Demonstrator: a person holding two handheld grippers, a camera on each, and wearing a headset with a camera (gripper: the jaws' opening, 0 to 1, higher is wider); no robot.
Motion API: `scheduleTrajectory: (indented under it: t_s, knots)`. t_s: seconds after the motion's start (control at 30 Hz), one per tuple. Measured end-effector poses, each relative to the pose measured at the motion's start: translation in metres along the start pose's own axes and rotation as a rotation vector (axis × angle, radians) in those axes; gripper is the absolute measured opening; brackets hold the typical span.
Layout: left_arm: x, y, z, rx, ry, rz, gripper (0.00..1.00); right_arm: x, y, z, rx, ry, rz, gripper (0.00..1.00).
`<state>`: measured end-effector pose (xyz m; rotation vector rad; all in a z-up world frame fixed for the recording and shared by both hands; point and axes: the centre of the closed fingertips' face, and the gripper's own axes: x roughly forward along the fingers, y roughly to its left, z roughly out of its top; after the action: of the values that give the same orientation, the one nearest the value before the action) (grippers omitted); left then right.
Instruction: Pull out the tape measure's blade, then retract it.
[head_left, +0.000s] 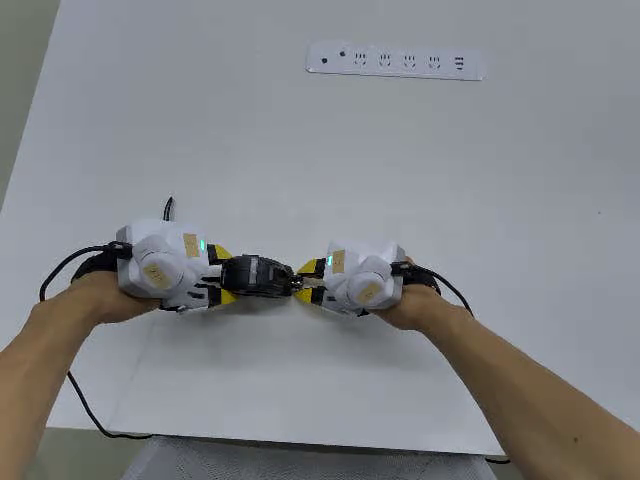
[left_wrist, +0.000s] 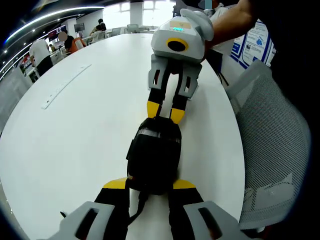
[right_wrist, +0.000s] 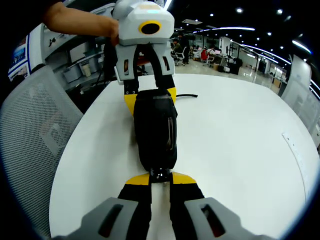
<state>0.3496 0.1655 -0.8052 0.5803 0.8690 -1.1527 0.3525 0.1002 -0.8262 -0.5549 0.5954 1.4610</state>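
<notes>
white tabletop (head_left: 300, 385), near edge closest to the person, both forearms reaching over it.

left gripper (head_left: 226, 276), white body with black, yellow-tipped jaws: closed around the rear of the black, rounded, hard-cased tape measure (head_left: 257, 277), one jaw on each flat side. the case lies on the table, low and close to the near edge, between the two tools.

right gripper (right_wrist: 160, 178), same build: jaws nearly pressed together, pinching the small metal end hook (right_wrist: 160, 174) at the mouth of the case. no blade is drawn out between hook and case, so the pull looks not yet begun.

handling, as judged: case is rigid, smooth, probably a bit slick, with modest weight. holding it across the flat sides suits it. the hook is thin and small, easy to lose from the pads, so a squared, firm pinch matters. blade should be springy steel, stiff in a straight line, kinking if bent sideways, and spring-loaded, so let it back slowly rather than letting it snap.

farther off, well apart from the work: long white power strip (head_left: 395, 60) lying flat near the far side.
</notes>
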Motion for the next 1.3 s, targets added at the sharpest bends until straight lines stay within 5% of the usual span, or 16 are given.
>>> scheduleTrajectory:
  t_s: [1.3]
  knots:
    - [-0.001, -0.002, 0.003, 0.010, 0.002, -0.006, 0.27, -0.018, -0.001, -0.017, -0.018, 0.002, 0.010, 0.11]
